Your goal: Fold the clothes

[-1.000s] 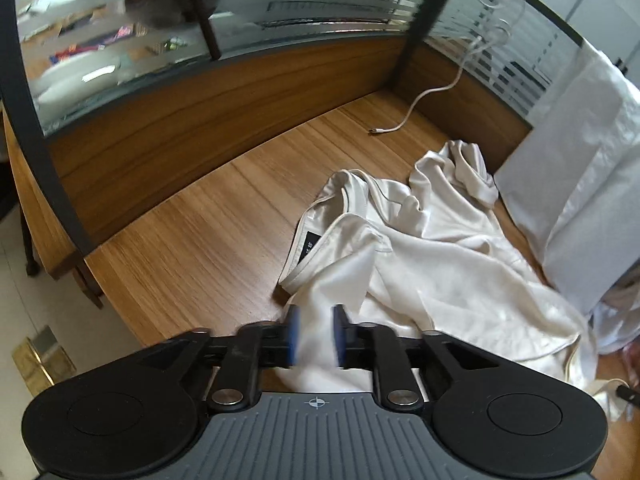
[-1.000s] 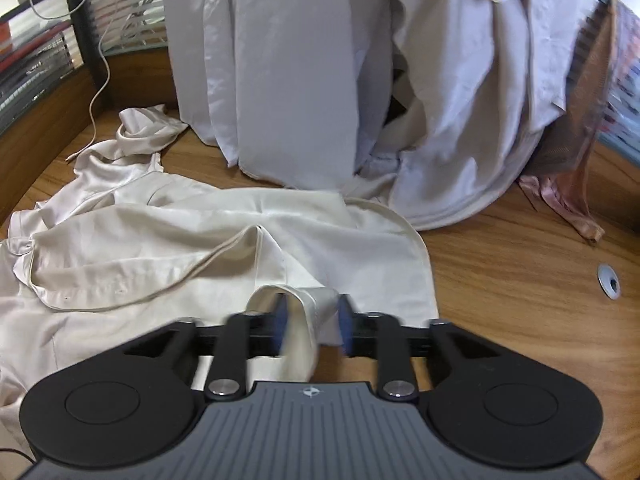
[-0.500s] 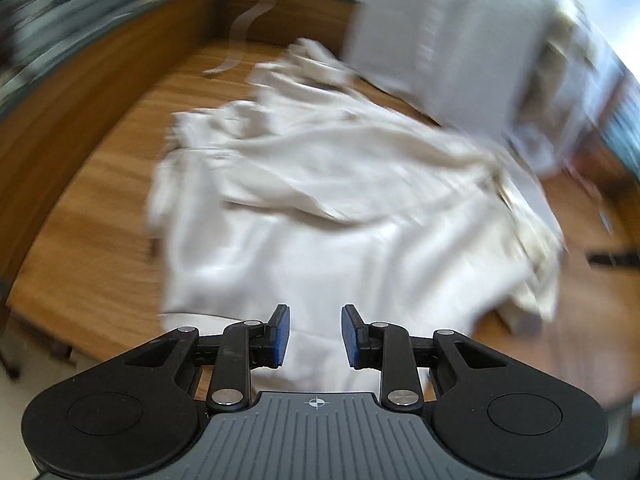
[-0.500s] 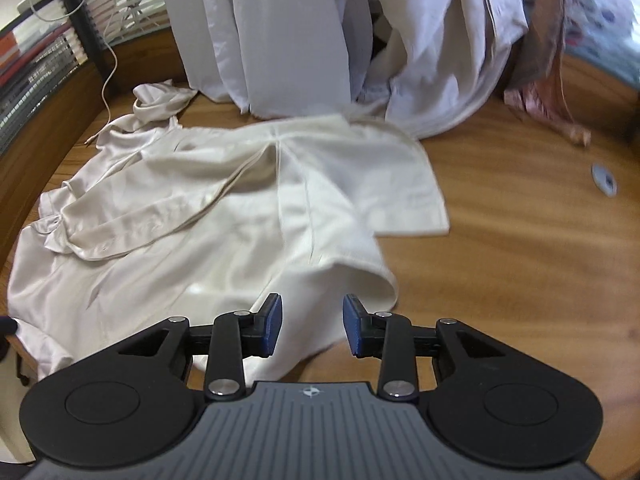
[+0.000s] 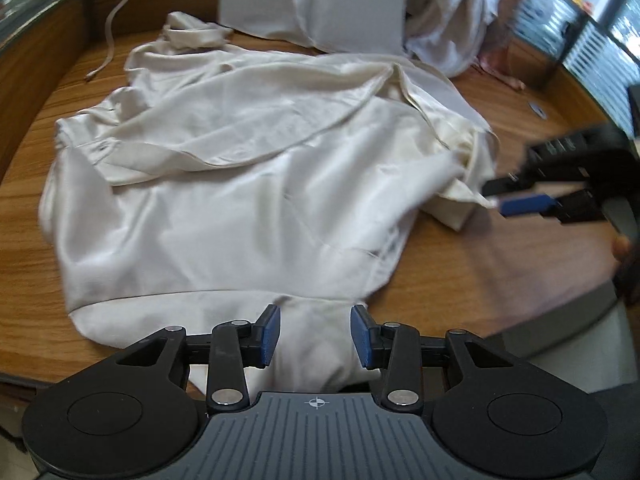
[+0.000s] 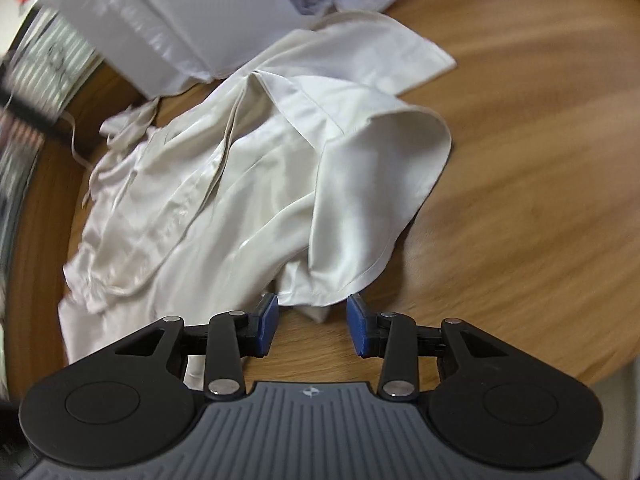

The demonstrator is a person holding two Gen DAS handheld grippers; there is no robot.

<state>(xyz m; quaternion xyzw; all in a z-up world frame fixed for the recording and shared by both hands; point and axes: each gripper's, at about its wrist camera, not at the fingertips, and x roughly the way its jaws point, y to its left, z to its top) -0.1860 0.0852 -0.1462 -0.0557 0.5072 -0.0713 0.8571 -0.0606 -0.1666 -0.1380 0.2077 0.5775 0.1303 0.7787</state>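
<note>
Left gripper (image 5: 315, 336) gaping over hem of cream shirt (image 5: 240, 168); right gripper (image 6: 312, 326) gaping, gripping nothing, sleeve edge lying just ahead. Risk: slippery fabric bunching, spoiling fold.

Bare worktop (image 6: 540, 168) lies open to the right of the crumpled cream shirt (image 5: 240, 184), giving free passage there. At the back, hanging white garments (image 5: 312, 0) close off the far edge, touching the shirt's far side. A white cable (image 5: 116, 20) trails over the strip of wood at the left rear.
</note>
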